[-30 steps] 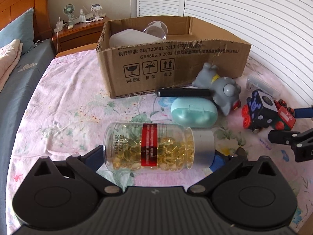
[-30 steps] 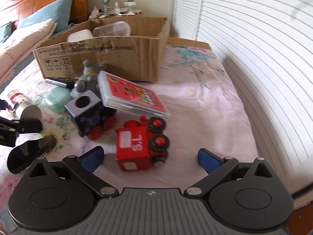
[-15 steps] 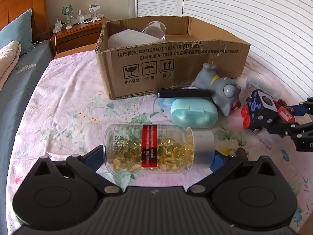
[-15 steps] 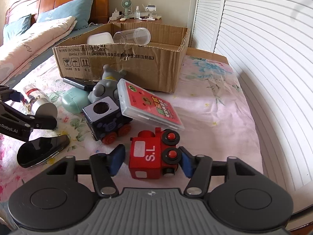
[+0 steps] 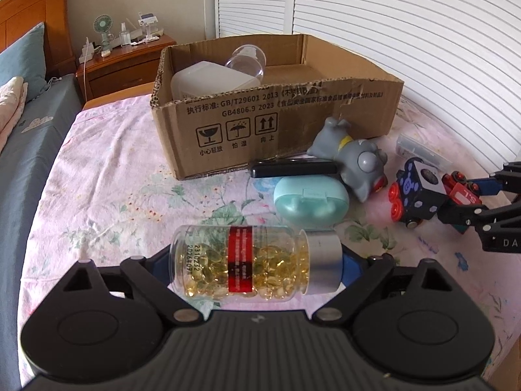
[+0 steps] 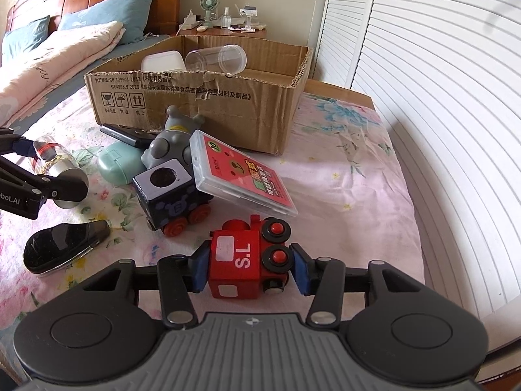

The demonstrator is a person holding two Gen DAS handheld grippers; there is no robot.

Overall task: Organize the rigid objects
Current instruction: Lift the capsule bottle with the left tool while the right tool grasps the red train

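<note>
On the floral bedsheet (image 5: 107, 176), in front of the cardboard box (image 5: 276, 123), the rigid things lie scattered. The left gripper (image 5: 257, 260) has its jaws clamped on a clear capsule bottle (image 5: 247, 262), held sideways with its silver cap pointing right and its red label band facing the camera; the blue pads press its base and its cap. The right gripper (image 6: 249, 265) has its jaws closed on a red toy locomotive (image 6: 249, 260) marked "S.L", one blue pad against each side.

Just in front of the box's printed wall lie a black bar-shaped object (image 5: 293, 167) and a grey toy animal (image 5: 355, 163), the animal leaning against the box. A mint-green case (image 5: 309, 200) sits just in front of the black bar. A dark blue toy wagon (image 6: 171, 195) with red wheels stands in front of the grey animal, and a red card case (image 6: 244, 176) in clear plastic rests tilted on the wagon's edge. A glossy black oval object (image 6: 62, 246) lies on the sheet further from the box than the wagon, to its left in the right wrist view.

Inside the box lie a white container (image 6: 161, 62) and a clear plastic jar (image 6: 216, 58) on its side. Behind the box stands a wooden nightstand (image 5: 127, 68) carrying a small green fan (image 5: 102, 29).
</note>
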